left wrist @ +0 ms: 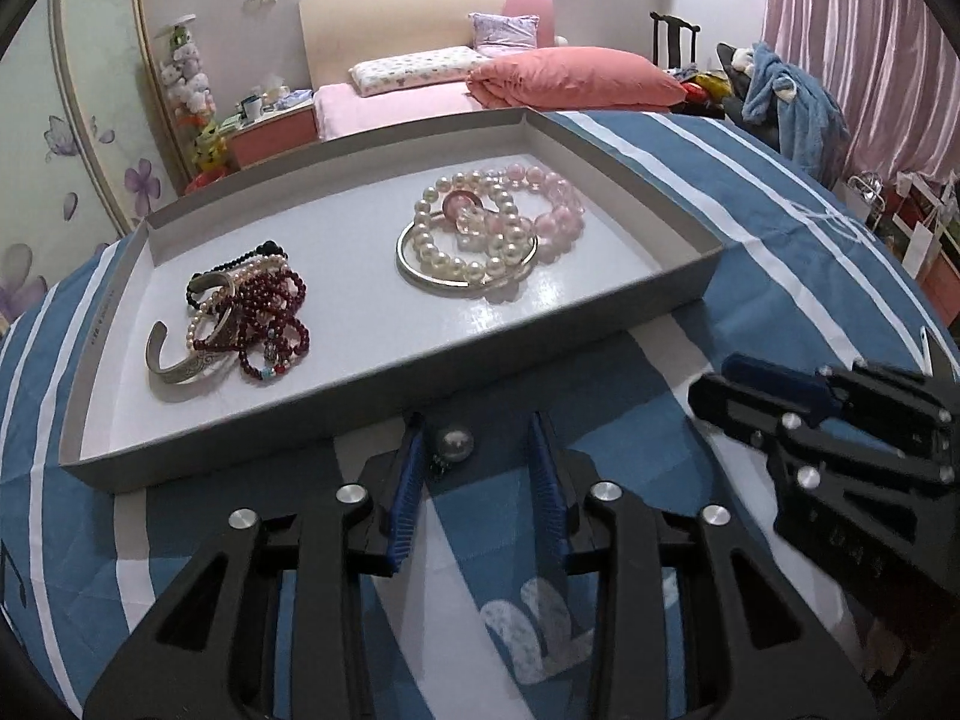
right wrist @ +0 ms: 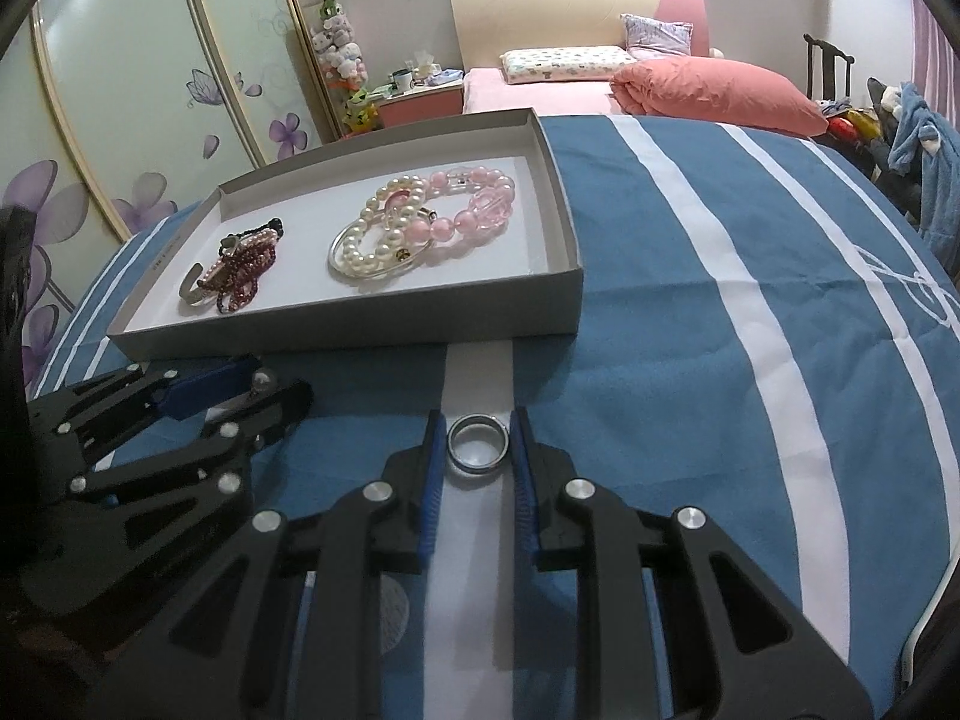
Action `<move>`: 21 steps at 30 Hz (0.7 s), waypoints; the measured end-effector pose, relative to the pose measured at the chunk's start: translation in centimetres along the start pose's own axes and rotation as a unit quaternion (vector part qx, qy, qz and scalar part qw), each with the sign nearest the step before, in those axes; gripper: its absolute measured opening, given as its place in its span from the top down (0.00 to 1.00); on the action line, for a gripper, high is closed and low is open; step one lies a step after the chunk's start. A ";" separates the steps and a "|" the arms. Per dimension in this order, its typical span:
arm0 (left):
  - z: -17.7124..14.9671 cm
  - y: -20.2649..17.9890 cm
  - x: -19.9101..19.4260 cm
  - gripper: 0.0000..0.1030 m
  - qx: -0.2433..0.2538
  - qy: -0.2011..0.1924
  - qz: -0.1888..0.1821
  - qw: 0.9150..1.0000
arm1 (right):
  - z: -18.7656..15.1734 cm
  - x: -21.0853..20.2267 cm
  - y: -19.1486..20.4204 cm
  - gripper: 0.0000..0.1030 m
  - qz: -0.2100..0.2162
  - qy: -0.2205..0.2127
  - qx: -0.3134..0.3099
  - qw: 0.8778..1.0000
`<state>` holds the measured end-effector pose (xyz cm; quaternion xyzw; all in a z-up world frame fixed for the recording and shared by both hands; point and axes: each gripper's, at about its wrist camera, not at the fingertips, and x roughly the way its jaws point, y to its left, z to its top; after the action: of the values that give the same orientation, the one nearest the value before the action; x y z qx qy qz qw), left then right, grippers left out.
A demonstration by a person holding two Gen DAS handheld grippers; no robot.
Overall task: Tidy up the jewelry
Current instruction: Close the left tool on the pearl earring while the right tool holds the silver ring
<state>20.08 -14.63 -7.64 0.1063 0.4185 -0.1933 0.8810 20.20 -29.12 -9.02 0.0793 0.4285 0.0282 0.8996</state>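
Home bedroom: bed (left wrist: 420, 90) sitting against the wall, pillows (left wrist: 414, 67), nightstand (left wrist: 273, 132), pink curtains (left wrist: 852, 54) hanging.

Blue bedcover with white stripes (right wrist: 690, 324), spread across the foreground. Behind it a bed with cream and pink headboard (left wrist: 420, 12), a patterned white pillow (left wrist: 414, 67), a lilac pillow (left wrist: 503, 31) and a folded coral duvet (left wrist: 576, 79). Pink bedside cabinet (left wrist: 276, 135), cluttered on top. Wardrobe doors with purple flower print (right wrist: 150, 120). Pink curtain (left wrist: 852, 48). Dark wooden chair (left wrist: 675, 39).
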 end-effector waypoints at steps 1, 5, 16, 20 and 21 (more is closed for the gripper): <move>0.0 0.1 0.0 0.80 -0.001 0.001 0.001 1.000 | 0.0 0.0 0.0 0.79 -0.001 0.000 -0.001 1.000; -0.2 0.8 -0.2 0.86 -0.011 0.000 0.008 1.000 | 0.0 0.0 0.1 0.79 -0.002 0.002 -0.003 1.000; -4.2 8.8 -3.4 0.86 -0.065 0.004 0.064 0.996 | -0.2 0.5 4.1 0.79 0.017 0.014 -0.055 0.998; -4.7 9.6 -3.8 0.86 -0.076 0.003 0.069 0.995 | -0.4 0.9 6.4 0.79 0.021 0.015 -0.081 0.996; -4.7 9.6 -3.8 0.86 -0.076 0.003 0.070 0.995 | -0.5 0.9 6.9 0.79 0.017 0.013 -0.088 0.996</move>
<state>18.73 -3.33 -7.36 0.0682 0.4261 -0.0988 0.8967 20.52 -22.16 -8.88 0.0062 0.4349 0.0819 0.8967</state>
